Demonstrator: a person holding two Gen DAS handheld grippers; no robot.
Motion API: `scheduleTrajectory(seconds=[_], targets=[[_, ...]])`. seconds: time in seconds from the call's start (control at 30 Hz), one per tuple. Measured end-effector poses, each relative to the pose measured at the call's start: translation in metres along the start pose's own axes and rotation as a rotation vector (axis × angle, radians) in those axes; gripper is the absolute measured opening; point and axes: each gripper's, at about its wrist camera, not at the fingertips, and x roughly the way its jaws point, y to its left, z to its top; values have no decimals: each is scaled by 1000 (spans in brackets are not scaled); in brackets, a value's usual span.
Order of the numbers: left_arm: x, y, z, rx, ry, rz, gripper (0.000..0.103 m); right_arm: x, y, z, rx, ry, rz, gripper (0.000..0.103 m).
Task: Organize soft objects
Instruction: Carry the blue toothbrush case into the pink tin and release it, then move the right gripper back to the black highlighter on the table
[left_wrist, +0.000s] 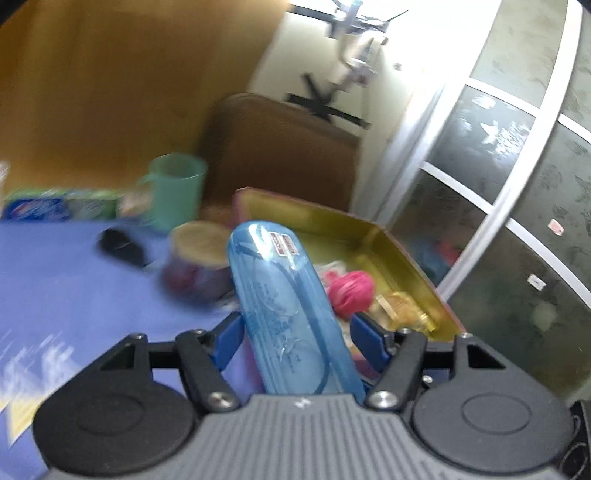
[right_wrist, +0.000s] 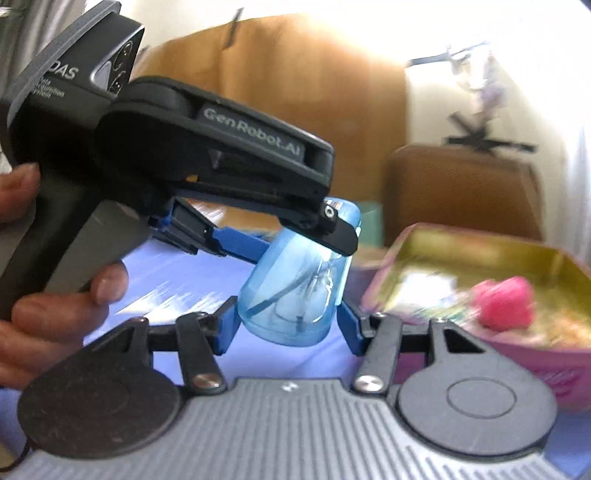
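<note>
1. Two hand-held grippers bear on one translucent blue plastic case (left_wrist: 291, 314), an elongated capsule shape with a small red-and-white label near its far end.
2. Left gripper (left_wrist: 295, 332): its blue fingers (left_wrist: 229, 339) are closed against both sides of the case, which runs forward along the gripper's axis, above the purple table cover (left_wrist: 55, 280).
3. Right gripper (right_wrist: 288, 321): the rounded end of the case sits between its blue fingers (right_wrist: 227, 326), which appear to touch it on each side; firm pressure cannot be confirmed.
4. The right wrist view alone shows the left gripper from the side, black-bodied with lettering, and the person's hand (right_wrist: 55, 306) on its grey handle.
5. The left wrist view alone shows a teal plastic mug (left_wrist: 177, 192), a round floral tin with a tan lid (left_wrist: 199, 262) and a small black object (left_wrist: 120, 245) on the cover.
6. Both views show an open rectangular gold-lined tin (left_wrist: 369, 240) just beside the case, holding a pink fluffy ball (left_wrist: 351, 291).
7. Motion blur obscures the tin's other contents, and the case's contents remain indistinct.
</note>
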Motion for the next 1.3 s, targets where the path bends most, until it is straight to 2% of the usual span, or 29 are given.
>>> scheduleTrajectory(seconds=[0.1,0.2,0.3,0.37,0.43,0.6,0.87,1.03,1.3], targets=[[38,-19,19,20,21,-39,64,0,-30,9,21,-31,-79,59],[75,-24,32,3,42,-72,66,11,-58,13,44,-25,-146,59],[104,-28,36,26,66,-23,68,35,-79,9,44,16,-220,60],[107,-26,34,14,66,-3,68,46,-87,4,49,58,-304,61],[100,-22,30,2,65,-25,71,38,-94,1,109,37,-272,61],[72,-20,17,52,45,28,72,23,-91,-5,137,-9,-271,62],[14,-20,-21,174,12,192,81,-22,-73,-14,298,-86,-276,63],[-5,-7,-44,195,30,290,81,-31,-65,-23,358,-39,-253,63],[-24,23,-64,165,44,383,81,-24,-46,-25,392,24,-191,63]])
